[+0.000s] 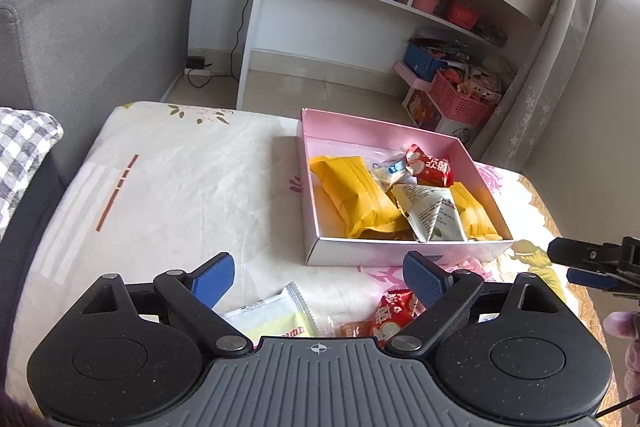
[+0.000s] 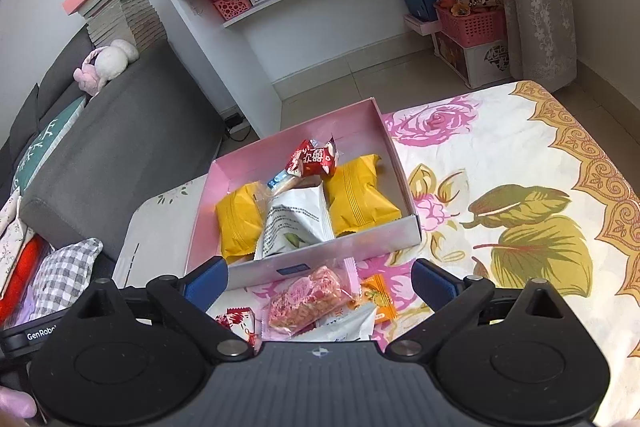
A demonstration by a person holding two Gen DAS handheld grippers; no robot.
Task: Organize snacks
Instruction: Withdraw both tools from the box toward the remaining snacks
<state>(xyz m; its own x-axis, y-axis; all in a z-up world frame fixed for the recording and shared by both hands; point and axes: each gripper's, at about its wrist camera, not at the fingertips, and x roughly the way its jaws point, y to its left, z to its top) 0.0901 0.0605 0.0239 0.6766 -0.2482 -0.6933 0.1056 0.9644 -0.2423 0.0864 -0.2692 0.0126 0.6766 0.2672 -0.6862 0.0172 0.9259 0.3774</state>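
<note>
- Left tongs (image 1: pixel 318 279) are seen spread wide, nothing between the pads; right tongs (image 2: pixel 320 281) likewise spread and empty.
- Pink box (image 2: pixel 404 223) lies just ahead of both tongs on the tabletop (image 2: pixel 520 167), already holding yellow packets (image 2: pixel 358 197), a white pouch (image 2: pixel 298 221) and a red sweet (image 2: pixel 314 157).
- Loose snacks are left on the cloth between the tongs and the box's near wall: a pink clear-wrapped bar (image 2: pixel 310 297), a small orange sachet (image 2: pixel 378 297) and a red-and-white sweet (image 2: pixel 236 321) under the right tongs; a pale green-and-white packet (image 1: pixel 276 315) and a red sweet (image 1: pixel 394 311) under the left.
- All are judged light, soft, crinkly film packs; wrappers are likely slippery.
- The pink bar is probably brittle, so a gentle squeeze across its short width at the middle is advised.
- Small sweets are best pinched across the body, not the twisted ends.
</note>
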